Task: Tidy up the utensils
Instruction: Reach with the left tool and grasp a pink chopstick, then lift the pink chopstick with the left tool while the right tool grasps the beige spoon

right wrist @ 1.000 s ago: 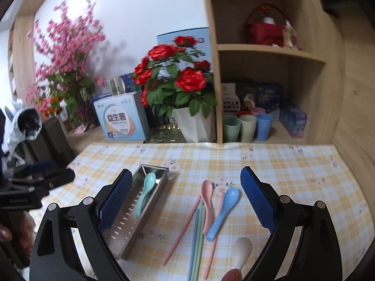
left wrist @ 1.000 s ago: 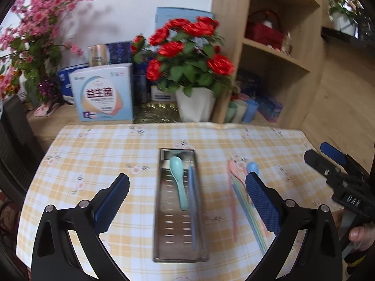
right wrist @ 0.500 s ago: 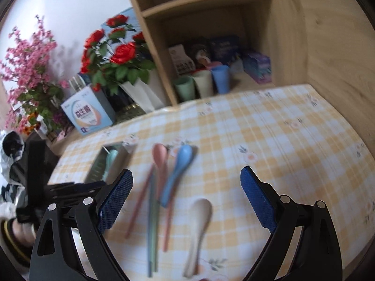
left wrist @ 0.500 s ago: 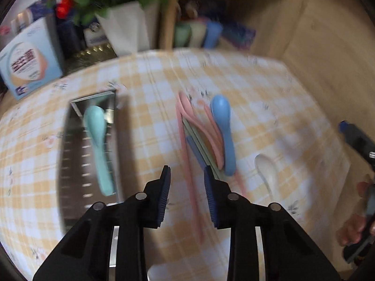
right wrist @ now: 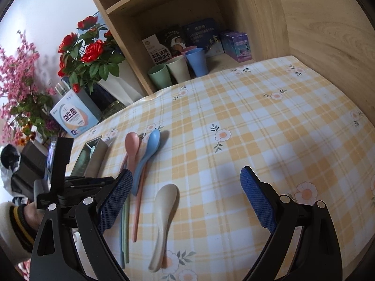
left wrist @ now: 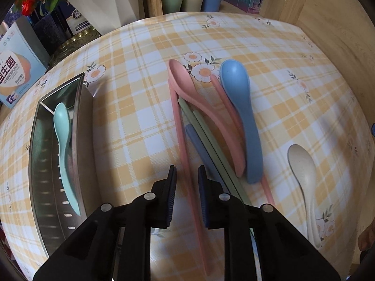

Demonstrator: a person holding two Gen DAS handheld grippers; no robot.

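Observation:
My left gripper (left wrist: 187, 167) points steeply down at the utensil pile, and its jaws are closing around a pink chopstick (left wrist: 179, 128); a small gap still shows on each side. Beside it lie green chopsticks (left wrist: 199, 126), a blue chopstick (left wrist: 194, 140), a pink spoon (left wrist: 185, 82) and a blue spoon (left wrist: 236, 86). A beige spoon (right wrist: 164, 206) lies apart, under and just left of my wide open right gripper (right wrist: 185, 172). The steel tray (left wrist: 84, 121) at the left holds a mint spoon (left wrist: 62, 135).
A yellow checked cloth (right wrist: 257, 121) covers the table. Three cups (right wrist: 178, 70) stand in the shelf at the back, next to a white pot of red roses (right wrist: 93, 53) and a blue box (right wrist: 75, 117). A wooden wall (right wrist: 328, 35) bounds the right side.
The left gripper swung from above the tray down and right onto the chopsticks, and its jaws went from wide to narrow. The right gripper sank and tilted down toward the beige spoon.

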